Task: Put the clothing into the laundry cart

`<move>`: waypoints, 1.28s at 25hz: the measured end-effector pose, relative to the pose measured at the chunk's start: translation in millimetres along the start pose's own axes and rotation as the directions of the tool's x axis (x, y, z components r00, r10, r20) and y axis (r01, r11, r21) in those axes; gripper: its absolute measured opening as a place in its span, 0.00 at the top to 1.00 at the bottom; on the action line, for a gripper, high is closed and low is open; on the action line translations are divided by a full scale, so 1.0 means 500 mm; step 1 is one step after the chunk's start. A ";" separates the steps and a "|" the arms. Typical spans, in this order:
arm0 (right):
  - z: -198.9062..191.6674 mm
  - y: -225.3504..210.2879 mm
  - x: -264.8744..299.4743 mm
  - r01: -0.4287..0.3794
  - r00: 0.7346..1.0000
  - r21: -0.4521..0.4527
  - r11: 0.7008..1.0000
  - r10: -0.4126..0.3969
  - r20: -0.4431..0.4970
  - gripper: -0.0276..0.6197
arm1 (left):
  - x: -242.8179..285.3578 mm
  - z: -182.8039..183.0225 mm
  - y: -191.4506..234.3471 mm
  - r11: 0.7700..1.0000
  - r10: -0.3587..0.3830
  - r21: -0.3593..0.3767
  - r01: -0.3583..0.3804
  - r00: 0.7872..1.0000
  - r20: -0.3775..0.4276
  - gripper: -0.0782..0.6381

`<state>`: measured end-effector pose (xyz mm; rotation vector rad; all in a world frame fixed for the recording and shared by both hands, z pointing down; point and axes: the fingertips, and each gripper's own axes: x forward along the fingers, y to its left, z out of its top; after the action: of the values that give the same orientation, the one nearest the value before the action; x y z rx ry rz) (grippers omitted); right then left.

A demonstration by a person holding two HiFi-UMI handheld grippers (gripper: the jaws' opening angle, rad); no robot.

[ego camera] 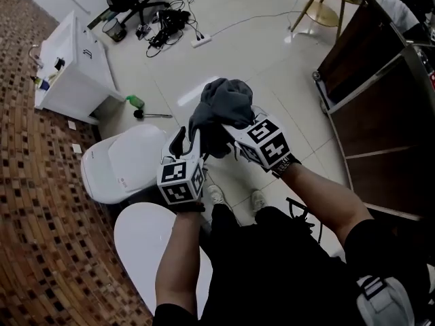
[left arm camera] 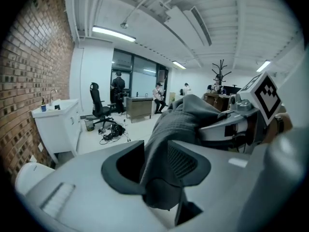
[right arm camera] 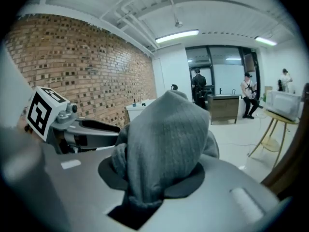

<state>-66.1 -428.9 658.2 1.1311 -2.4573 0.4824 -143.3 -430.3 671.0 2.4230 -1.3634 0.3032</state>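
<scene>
A bunched grey garment (ego camera: 221,107) hangs in the air between both grippers, above the floor in front of the person. My left gripper (ego camera: 192,140) is shut on its left side; in the left gripper view the garment (left arm camera: 178,124) runs down between the jaws of my left gripper (left arm camera: 157,163). My right gripper (ego camera: 234,133) is shut on the right side; in the right gripper view the garment (right arm camera: 164,139) heaps over my right gripper (right arm camera: 159,178) and hides its fingertips. The grippers sit close together, each visible from the other's camera. A dark-sided cart (ego camera: 380,114) with a metal frame stands at the right.
A white domed appliance (ego camera: 126,161) and a round white top (ego camera: 146,243) are at lower left. A white cabinet (ego camera: 71,70) stands by the brick wall (ego camera: 34,202). Cables (ego camera: 166,26) and an office chair lie further off. People stand far back in the room.
</scene>
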 end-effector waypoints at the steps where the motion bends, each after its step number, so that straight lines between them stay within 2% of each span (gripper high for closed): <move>1: 0.017 -0.010 -0.041 0.019 1.000 0.006 1.000 -0.020 0.021 0.76 | 0.000 0.020 -0.035 1.000 -0.026 0.014 0.026 1.000 0.004 0.70; 6: 0.115 -0.053 -0.229 0.153 0.978 0.036 0.988 -0.157 0.138 0.76 | -0.004 0.127 -0.188 0.980 -0.188 0.076 0.185 0.982 0.036 0.70; 10: 0.158 -0.052 -0.331 0.249 0.951 0.063 0.967 -0.256 0.174 0.75 | -0.021 0.202 -0.268 0.944 -0.314 0.123 0.305 0.948 0.060 0.70; 13: 0.179 -0.078 -0.424 0.323 0.921 0.100 0.941 -0.337 0.197 0.75 | -0.017 0.251 -0.357 0.906 -0.407 0.158 0.393 0.912 0.060 0.70; 17: 0.203 -0.099 -0.528 0.416 0.871 0.149 0.897 -0.440 0.219 0.75 | -0.023 0.295 -0.452 0.846 -0.511 0.199 0.494 0.859 0.040 0.70; 21: 0.235 -0.067 -0.576 0.500 0.810 0.204 0.841 -0.538 0.234 0.75 | -0.053 0.325 -0.477 0.775 -0.605 0.233 0.587 0.796 0.009 0.70; 24: 0.261 -0.047 -0.602 0.563 0.755 0.242 0.790 -0.611 0.240 0.75 | -0.069 0.347 -0.487 0.716 -0.670 0.250 0.652 0.742 -0.014 0.70; 29: 0.237 -0.071 -0.750 0.648 0.650 0.326 0.688 -0.723 0.234 0.75 | -0.079 0.360 -0.637 0.605 -0.765 0.273 0.748 0.642 -0.062 0.70; 32: 0.230 -0.064 -0.794 0.688 0.592 0.364 0.628 -0.776 0.220 0.75 | -0.092 0.362 -0.679 0.544 -0.807 0.276 0.793 0.584 -0.087 0.70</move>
<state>172.4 -246.8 372.0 2.3792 -1.9116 0.3207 127.1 -303.3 424.1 3.0058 -0.0668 0.1915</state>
